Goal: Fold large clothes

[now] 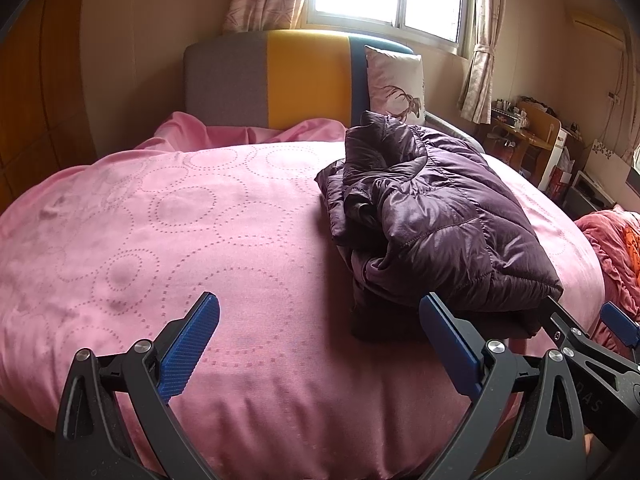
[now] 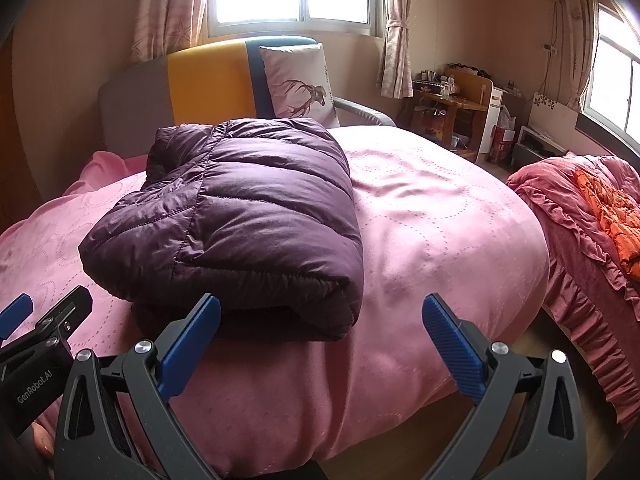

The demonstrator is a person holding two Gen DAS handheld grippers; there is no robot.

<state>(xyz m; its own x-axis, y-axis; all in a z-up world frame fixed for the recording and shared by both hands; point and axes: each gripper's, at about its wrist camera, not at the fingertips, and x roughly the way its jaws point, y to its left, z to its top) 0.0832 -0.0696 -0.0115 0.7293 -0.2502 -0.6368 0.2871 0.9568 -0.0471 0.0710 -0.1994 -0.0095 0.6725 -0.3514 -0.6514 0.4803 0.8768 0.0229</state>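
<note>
Purple quilted down jacket (image 2: 236,216) lay folded into a puffy bundle on the pink bedspread (image 2: 440,216), both the left gripper (image 1: 320,344) and right gripper (image 2: 322,344) spread wide and empty; light, slippery, probably springy, best pinched at its thick near fold.
</note>
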